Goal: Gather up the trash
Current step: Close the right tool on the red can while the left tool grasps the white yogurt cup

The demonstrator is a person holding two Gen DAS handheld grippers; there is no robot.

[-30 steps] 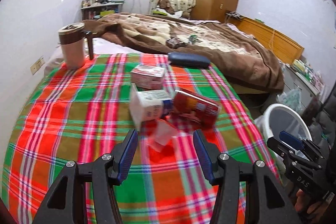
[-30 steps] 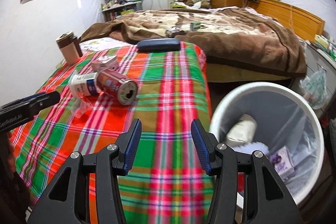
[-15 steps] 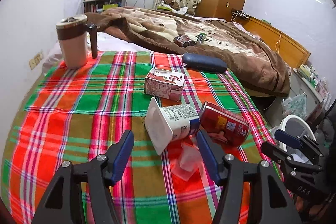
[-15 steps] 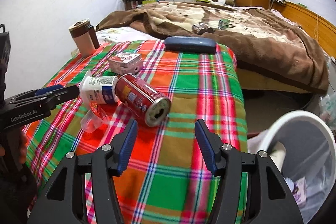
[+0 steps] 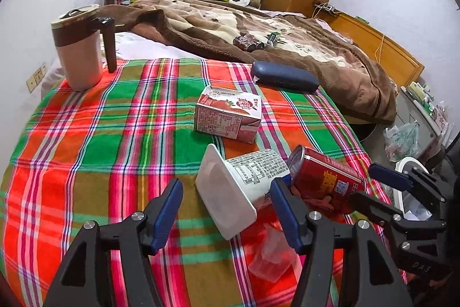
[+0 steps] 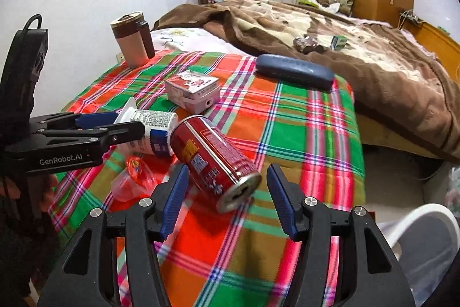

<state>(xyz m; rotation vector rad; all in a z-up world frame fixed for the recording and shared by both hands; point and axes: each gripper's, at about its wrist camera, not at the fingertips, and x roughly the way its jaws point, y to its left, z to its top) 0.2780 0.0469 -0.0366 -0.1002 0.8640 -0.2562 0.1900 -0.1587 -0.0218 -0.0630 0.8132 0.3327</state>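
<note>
L gripper (image 5: 227, 207) & R gripper (image 6: 227, 199) both open, straddling cup (image 5: 241, 186) & can (image 6: 212, 160), untouched.

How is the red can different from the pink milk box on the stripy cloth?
The red can is round and shiny metal; the pink milk box is a flat-sided paper carton. The can lies tipped over, leaning against the white cup; the box rests flat with nothing touching it. The can lies in front of the open right gripper; the box sits farther back. Both are on the plaid cloth.
</note>
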